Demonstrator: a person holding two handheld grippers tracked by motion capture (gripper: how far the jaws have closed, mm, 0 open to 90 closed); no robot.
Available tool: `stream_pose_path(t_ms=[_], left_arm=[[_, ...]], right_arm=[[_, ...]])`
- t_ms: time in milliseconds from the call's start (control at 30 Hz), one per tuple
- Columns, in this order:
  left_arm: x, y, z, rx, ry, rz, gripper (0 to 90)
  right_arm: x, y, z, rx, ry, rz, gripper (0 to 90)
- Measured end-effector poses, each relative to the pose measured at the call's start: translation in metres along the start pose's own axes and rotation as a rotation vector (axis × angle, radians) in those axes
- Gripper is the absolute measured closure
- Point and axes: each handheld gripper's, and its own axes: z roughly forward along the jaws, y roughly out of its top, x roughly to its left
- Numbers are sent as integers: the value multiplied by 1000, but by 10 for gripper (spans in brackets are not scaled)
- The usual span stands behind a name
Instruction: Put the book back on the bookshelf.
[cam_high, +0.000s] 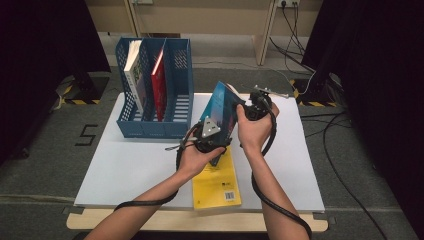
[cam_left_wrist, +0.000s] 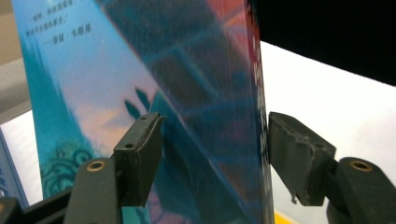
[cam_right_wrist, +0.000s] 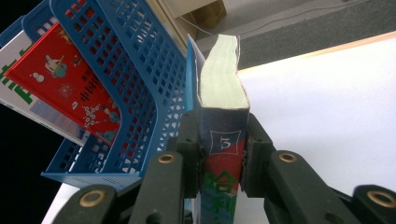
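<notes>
The teal book (cam_high: 223, 111) stands tilted above the white bench (cam_high: 125, 165), held up between the two hands near the bench's middle, just right of the blue file rack (cam_high: 172, 107). The right gripper (cam_right_wrist: 223, 163) has its fingers (cam_right_wrist: 254, 158) clamped on the book's spine end, one pad on each cover, with the pale page block rising above them. The left gripper (cam_left_wrist: 215, 154) straddles the same book lower down, its fingers (cam_left_wrist: 140, 156) spread wide: the left pad lies against or just off the glossy cover, and I cannot tell which, while the right pad stands just clear of the spine edge, so they bracket the book without squeezing it. A yellow book (cam_high: 216, 182) lies flat on the bench beneath the hands. A red book (cam_high: 159, 82) and a white book (cam_high: 133, 70) stand in the rack's compartments.
</notes>
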Motion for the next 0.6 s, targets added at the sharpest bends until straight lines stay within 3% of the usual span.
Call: stream_pose_path(t_ms=[600], left_arm=[[-2, 18, 8, -28, 81, 38, 317]], right_arm=[[12, 0, -1, 0, 6, -19, 734]])
